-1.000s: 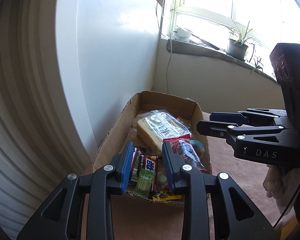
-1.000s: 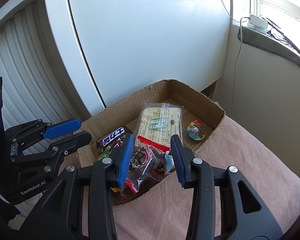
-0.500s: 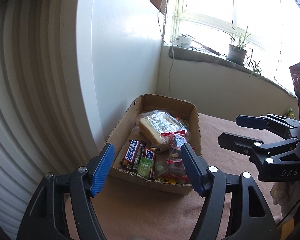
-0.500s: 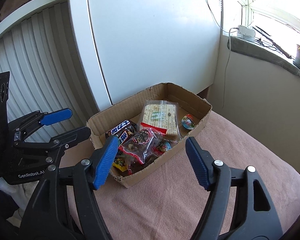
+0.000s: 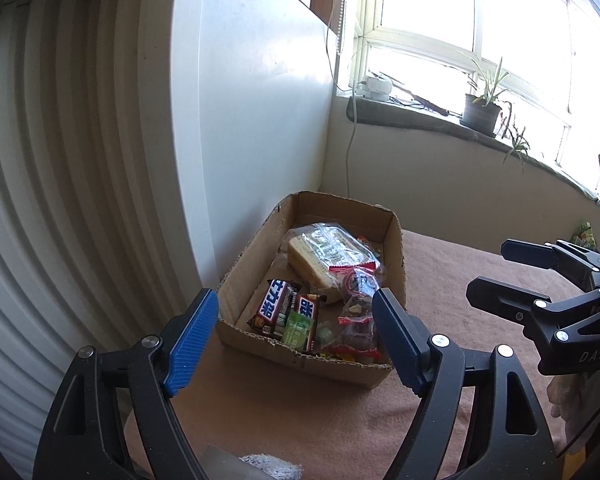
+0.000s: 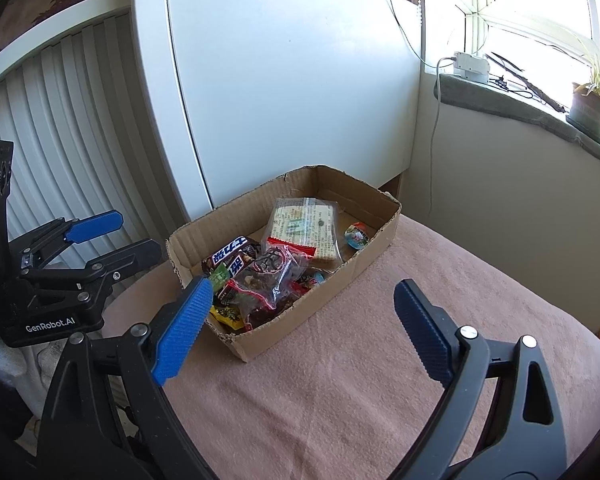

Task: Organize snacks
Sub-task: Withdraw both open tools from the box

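Both grippers have pulled back from the cardboard box (image 6: 342,274) since a second ago, when their pads sat over the snacks; jaws have just been opening, nothing between them. Left gripper (image 5: 296,338): fingers wide, empty. Right gripper (image 6: 304,320): fingers wide, empty. Box sits at the far left corner of the pink-covered table (image 6: 380,380), against the white cabinet panel (image 6: 292,92). Inside: two chocolate bars (image 6: 230,258) at the near end, red-edged clear snack bags (image 6: 268,280) beside them, wrapped cracker pack (image 6: 304,228) farther back, a small round sweet (image 6: 355,236) near the right wall. Potted plant (image 5: 480,110) on the windowsill.
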Motion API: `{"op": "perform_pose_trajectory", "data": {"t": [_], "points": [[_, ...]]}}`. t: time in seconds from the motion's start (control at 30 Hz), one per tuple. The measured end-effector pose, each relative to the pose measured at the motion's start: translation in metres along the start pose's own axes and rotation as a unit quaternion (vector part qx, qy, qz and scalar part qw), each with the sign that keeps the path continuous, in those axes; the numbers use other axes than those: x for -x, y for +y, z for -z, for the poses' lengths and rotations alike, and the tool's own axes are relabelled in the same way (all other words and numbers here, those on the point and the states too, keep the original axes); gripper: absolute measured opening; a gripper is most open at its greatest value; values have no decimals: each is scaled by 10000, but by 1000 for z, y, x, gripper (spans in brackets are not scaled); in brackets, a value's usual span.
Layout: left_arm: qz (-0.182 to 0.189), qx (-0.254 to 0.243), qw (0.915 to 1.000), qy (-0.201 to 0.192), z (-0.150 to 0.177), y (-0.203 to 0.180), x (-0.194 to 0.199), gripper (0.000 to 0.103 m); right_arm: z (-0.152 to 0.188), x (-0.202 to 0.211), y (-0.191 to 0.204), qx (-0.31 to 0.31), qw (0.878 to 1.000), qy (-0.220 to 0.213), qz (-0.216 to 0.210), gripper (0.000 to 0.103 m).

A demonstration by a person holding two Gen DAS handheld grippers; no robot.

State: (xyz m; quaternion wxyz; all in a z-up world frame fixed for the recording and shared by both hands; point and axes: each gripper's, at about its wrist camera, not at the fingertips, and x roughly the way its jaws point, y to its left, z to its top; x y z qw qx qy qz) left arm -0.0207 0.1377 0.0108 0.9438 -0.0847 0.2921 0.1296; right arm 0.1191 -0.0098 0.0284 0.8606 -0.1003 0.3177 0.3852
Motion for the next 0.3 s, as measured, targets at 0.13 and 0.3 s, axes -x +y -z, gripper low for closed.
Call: {"op": "perform_pose_trajectory", "data": {"t": [0.13, 0.3], "points": [[-2, -26, 10000, -9, 1, -1, 0, 80, 1, 1, -1, -14, 10000, 11, 28, 94], [24, -114, 9999, 0, 3, -5, -1, 80, 5, 3, -6, -74, 9999, 22, 75, 94]]}}
